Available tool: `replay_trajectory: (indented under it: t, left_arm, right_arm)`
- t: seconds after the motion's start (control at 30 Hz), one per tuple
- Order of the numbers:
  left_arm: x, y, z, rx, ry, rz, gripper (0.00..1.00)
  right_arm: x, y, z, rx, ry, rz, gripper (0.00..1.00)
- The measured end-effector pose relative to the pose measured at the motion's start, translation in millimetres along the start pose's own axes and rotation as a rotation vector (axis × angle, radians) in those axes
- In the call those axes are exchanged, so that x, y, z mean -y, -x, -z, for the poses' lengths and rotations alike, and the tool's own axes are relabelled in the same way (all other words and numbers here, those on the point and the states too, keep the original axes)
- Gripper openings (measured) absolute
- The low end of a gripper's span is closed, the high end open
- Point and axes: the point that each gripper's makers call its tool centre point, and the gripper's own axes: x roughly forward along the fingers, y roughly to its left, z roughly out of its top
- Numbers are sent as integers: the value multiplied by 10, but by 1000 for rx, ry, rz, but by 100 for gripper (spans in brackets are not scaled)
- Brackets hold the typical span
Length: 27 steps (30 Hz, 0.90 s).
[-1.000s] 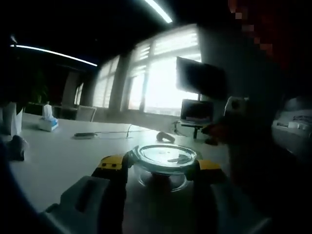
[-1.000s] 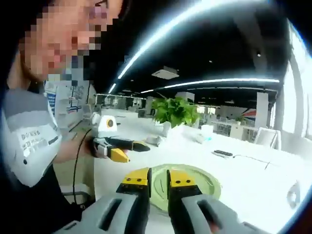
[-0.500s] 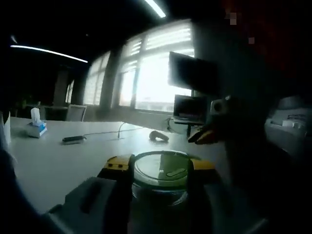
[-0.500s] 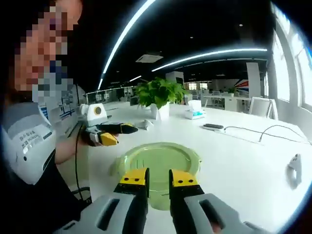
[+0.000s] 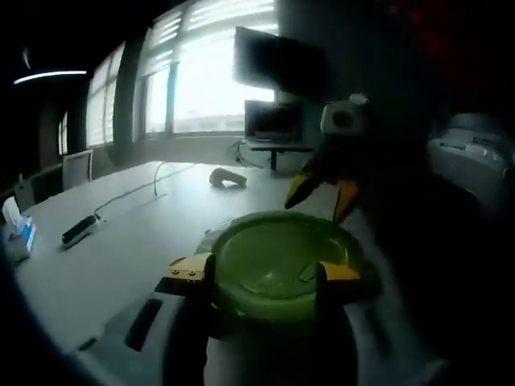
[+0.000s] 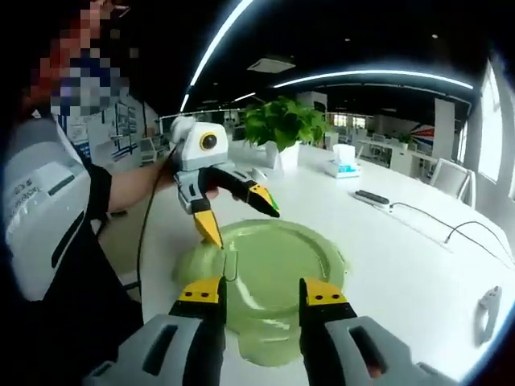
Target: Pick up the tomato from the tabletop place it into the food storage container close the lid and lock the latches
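A round clear food storage container with a pale green lid point(image 6: 269, 261) stands on the white table; its lid point(image 5: 278, 261) lies closed on top. My right gripper point(image 6: 261, 291) is open, its yellow-tipped jaws spread just over the lid's near rim. My left gripper point(image 6: 239, 215) comes in from the left, open, with one jaw over the lid and the other at its left rim. In the left gripper view my left gripper point(image 5: 264, 272) has its jaws on either side of the lid, and my right gripper point(image 5: 320, 193) hangs beyond the far rim.
A person in a grey sleeve point(image 6: 44, 201) holds the grippers at the table's edge. A potted plant point(image 6: 282, 129), tissue box point(image 6: 344, 161), dark flat device point(image 6: 372, 197) and cable point(image 6: 451, 233) lie farther back. A mouse-like object point(image 5: 228, 178) and monitors point(image 5: 269, 121) stand beyond.
My right gripper's jaws have spread from nearly shut to open. Both grippers have closed in on the container, the left one moving over the lid's rim.
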Motion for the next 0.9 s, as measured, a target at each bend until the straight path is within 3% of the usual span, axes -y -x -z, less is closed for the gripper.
replay_trajectory:
  t: [0.27,0.3,0.43,0.63,0.9]
  left_arm:
    - [0,-67,34,-72,12,72,46]
    - [-3,-74,48,-85,27,76,46]
    - [11,-95,46,-110,10,89,45]
    - [49,-124,45,-124,9,84,44]
    - [129,-157,53,-174,11,-8,44]
  right_arm:
    - [-86,-125,148,-182,66,-54,35]
    - [-84,-148,100,-167,64,-52,35]
    - [-18,-141,133,-214,73,-37,33]
    - [73,-70,180,-254,90,-77,29]
    - [151,-40,210,-309,144,-169,25]
